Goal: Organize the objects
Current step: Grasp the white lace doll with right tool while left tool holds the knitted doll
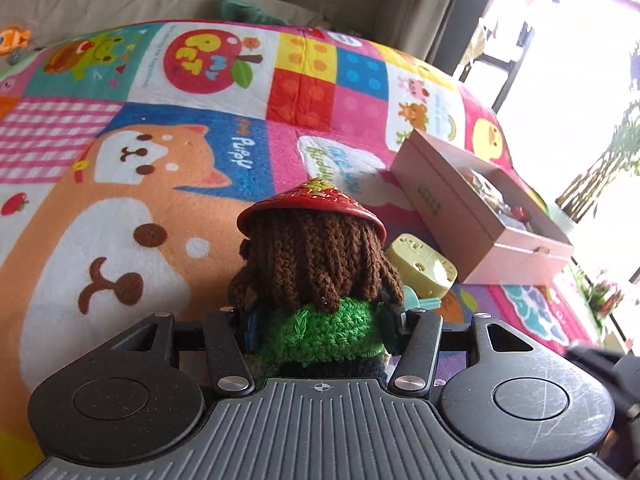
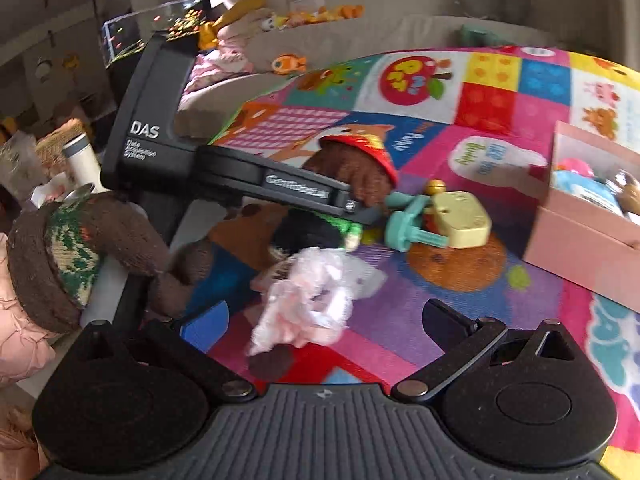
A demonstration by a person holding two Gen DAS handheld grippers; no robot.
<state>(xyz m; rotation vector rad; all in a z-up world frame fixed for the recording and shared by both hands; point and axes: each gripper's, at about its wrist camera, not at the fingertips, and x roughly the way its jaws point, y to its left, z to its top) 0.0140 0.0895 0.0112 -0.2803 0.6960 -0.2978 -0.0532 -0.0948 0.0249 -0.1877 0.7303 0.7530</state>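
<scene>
One patchwork play mat (image 1: 168,168) covers nearly the whole surface, printed with a shiba puppy, an apple marked "PET", frogs, ducks and bright dotted squares. Taking the pink box (image 1: 472,216) as landmark: it sits open on the mat with small toys inside it, and bright window light falls just beyond it. Behind the mat runs a beige cushioned edge (image 2: 400,36), with orange plush toys (image 2: 320,14) along its top and a lit glass tank (image 2: 152,24) off to the far side from the box.

Near the box's front corner lies a yellow-and-teal plastic toy (image 2: 452,220). Beside that, farther from the box, the left claw (image 1: 320,320) is clenched around a crocheted doll (image 1: 316,264) with brown yarn hair, a red conical hat and a green body. The right claw (image 2: 320,328) stands released, its fingers spread wide on either side of a crumpled pink wrapper (image 2: 308,296); whether that wrapper rests on the mat I cannot tell. A gloved hand (image 2: 60,252) carries the left claw.
</scene>
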